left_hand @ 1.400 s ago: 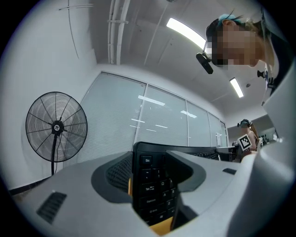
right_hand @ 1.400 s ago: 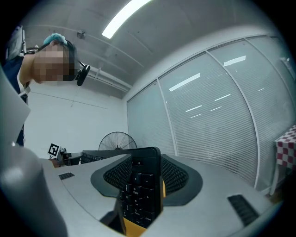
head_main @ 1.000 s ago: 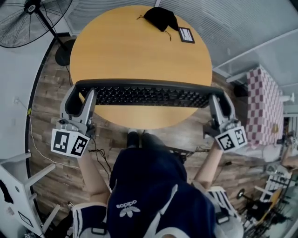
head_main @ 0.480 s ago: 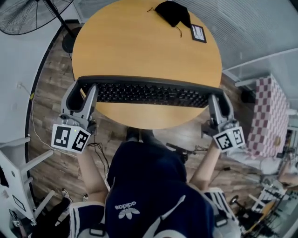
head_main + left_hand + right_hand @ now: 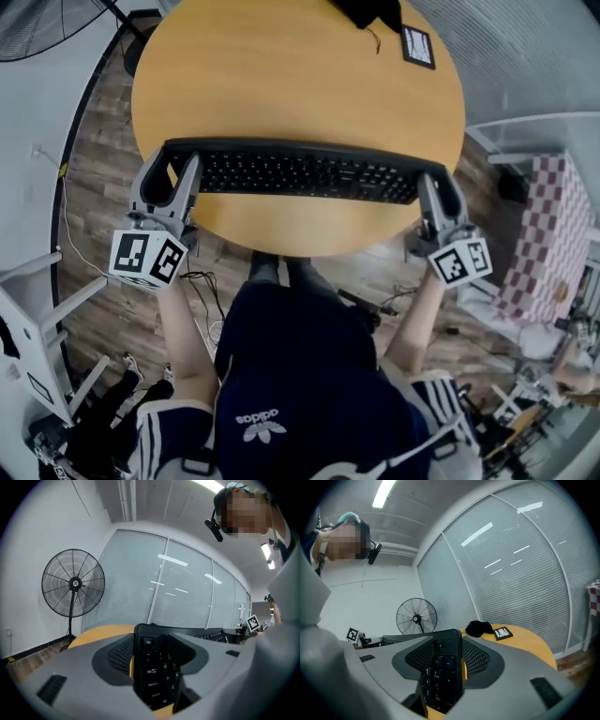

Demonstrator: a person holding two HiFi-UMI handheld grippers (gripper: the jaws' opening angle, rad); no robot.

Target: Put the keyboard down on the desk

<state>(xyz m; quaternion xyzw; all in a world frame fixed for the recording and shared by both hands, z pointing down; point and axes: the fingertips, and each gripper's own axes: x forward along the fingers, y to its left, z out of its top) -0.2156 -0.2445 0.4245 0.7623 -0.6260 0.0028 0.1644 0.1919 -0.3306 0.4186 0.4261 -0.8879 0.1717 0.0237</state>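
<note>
Person's left gripper [image 5: 171, 178] and right gripper [image 5: 437, 195], held out on bare forearms [image 5: 183, 328] either side of the body. Each gripper's jaws are clamped on one end of the keyboard [image 5: 300, 174], and the marker cubes [image 5: 147, 260] face upward.

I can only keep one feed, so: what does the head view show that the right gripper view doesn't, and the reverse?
Only the head view: the long black keyboard's full span, with the left gripper and right gripper at its ends, the wood-plank floor, and a red-and-white checked cloth.

Only the right gripper view: the ceiling strip light, and close up, its jaws closed on the keyboard's end.

Both: the round yellow wooden table, the black fabric bundle and the small black-framed card.
</note>
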